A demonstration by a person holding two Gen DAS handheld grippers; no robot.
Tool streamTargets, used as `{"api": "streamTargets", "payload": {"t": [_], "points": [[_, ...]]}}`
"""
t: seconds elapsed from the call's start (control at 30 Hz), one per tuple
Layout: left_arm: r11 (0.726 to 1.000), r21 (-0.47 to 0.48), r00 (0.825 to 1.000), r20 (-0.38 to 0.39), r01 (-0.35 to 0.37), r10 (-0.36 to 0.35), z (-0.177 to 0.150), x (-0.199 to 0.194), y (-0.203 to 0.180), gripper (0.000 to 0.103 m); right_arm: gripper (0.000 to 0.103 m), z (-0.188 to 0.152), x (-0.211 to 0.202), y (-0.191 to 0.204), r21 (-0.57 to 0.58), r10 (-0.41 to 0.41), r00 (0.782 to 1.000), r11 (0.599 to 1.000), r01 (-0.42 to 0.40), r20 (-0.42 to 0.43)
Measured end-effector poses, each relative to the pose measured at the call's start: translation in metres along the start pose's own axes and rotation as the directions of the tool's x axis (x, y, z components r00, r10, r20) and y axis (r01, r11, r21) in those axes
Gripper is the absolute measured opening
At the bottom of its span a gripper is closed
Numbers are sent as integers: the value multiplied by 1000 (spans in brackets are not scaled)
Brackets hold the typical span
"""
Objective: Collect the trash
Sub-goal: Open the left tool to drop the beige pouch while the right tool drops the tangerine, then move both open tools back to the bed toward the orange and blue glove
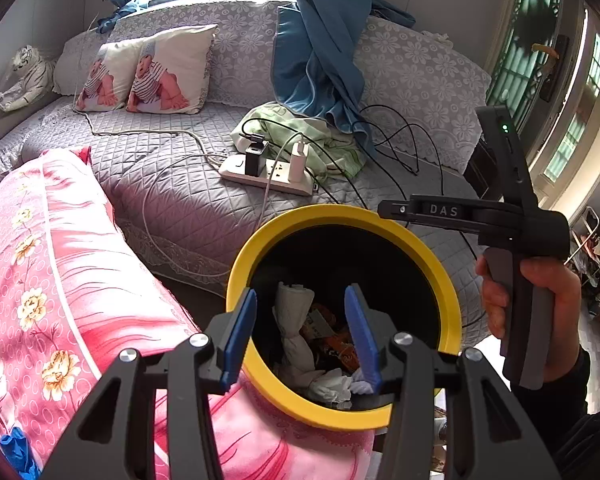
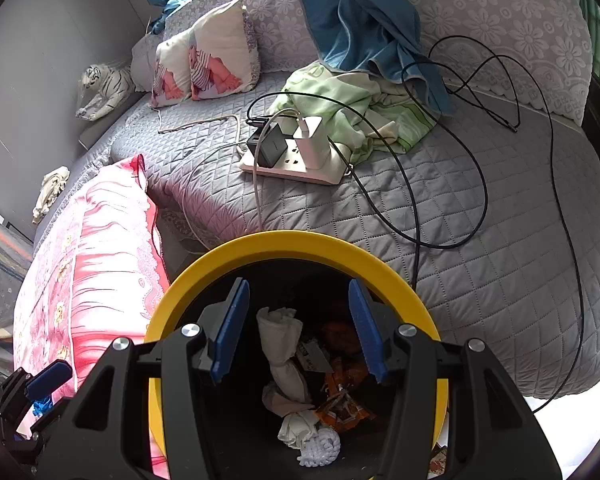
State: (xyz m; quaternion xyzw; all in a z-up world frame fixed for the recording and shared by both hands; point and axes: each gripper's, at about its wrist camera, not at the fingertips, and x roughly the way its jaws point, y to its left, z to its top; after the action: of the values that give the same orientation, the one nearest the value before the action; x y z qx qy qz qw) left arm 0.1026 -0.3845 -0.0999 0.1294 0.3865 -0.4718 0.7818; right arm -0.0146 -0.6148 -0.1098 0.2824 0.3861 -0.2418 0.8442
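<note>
Here both hand-held grippers [image 1: 302, 332] [image 2: 298, 330] hang open-jawed, empty, inside the bin's yellow rim [image 2: 300, 242].

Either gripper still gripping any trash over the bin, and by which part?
Nothing is held. The left gripper and right gripper hang open over the yellow-rimmed bin; trash lies inside.

You can read only one marking for certain: the pale letters "DAS" on the black arm of the right hand-held gripper [image 1: 392, 210], seen from the left wrist camera. The orange wrappers [image 2: 342, 408] in the yellow-rimmed bin [image 2: 284, 240] carry print, but it is too small for you to read.
</note>
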Motion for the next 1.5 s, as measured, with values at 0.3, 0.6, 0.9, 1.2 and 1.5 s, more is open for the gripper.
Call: {"api": "streamTargets", "payload": {"t": [0.3, 0.6, 0.9, 1.2, 1.5], "points": [[999, -39, 998, 51, -29, 31, -4, -36, 22, 44, 49, 0, -10, 43, -90, 27, 1000, 996, -26, 4], [990, -103, 989, 106, -92, 103, -14, -81, 55, 44, 49, -5, -18, 105, -193, 93, 996, 977, -93, -8], [975, -158, 973, 142, -160, 182, -34, -127, 83, 44, 50, -25, -23, 179, -320, 172, 984, 931, -177, -44], [948, -215, 947, 168, -236, 274, -62, -174, 111, 44, 50, -47, -27, 251, -418, 251, 963, 868, -270, -99], [896, -301, 910, 157, -326, 384, -103, -219, 150, 44, 50, -84, -27, 322, -521, 301, 936, 778, -351, -182]]}}
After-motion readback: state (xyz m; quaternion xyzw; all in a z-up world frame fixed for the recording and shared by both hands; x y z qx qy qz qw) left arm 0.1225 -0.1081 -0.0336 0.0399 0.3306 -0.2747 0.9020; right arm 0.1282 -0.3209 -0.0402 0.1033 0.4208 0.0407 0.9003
